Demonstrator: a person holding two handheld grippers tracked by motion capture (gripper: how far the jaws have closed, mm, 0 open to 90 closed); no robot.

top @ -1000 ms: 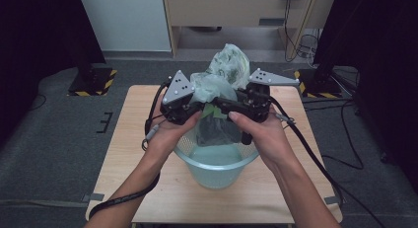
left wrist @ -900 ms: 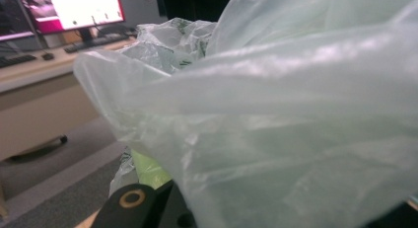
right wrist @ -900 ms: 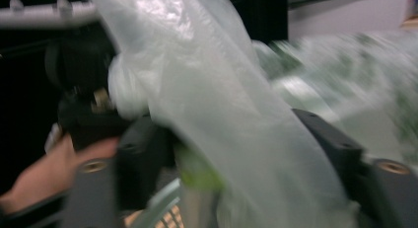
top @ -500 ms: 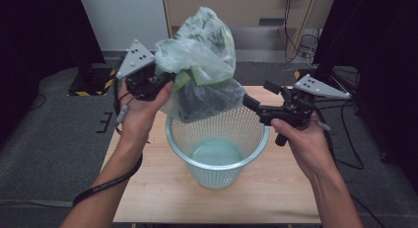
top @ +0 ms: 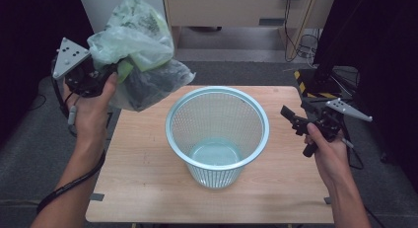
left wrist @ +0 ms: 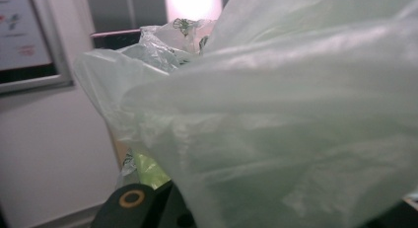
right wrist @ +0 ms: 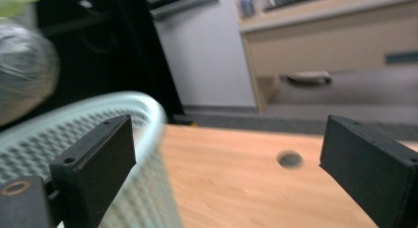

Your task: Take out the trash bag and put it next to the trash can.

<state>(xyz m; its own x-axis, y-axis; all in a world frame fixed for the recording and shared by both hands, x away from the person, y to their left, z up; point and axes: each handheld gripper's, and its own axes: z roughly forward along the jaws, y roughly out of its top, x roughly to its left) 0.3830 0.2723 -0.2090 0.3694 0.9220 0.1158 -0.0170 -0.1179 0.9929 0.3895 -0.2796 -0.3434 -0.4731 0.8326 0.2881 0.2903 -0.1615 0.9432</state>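
Note:
A light-green plastic bag (top: 135, 55) stuffed with dark and green contents hangs in the air, up and to the left of a pale-blue mesh basket (top: 170, 114). My left gripper (top: 106, 72) is shut on the bag's gathered neck; the left gripper view sees the bag's film (left wrist: 276, 119) up close. The basket stands upright in the middle of the wooden table (top: 143, 159). My right gripper (top: 294, 120) is off the basket's right side, low over the table edge. Its jaws have just been opening and stand open (right wrist: 231, 164) with nothing between them, the basket's rim (right wrist: 123, 102) beside its left jaw.
A wooden cabinet (top: 231, 8) and a white panel stand behind the table. Dark equipment and cables (top: 305, 45) sit at the back right, beyond the table's corner. A small round hole (right wrist: 290, 159) marks the tabletop near the right gripper.
The left gripper carried the bag up out of the basket and off to the left. The right gripper let go of the bag, opened, and swung down to the right.

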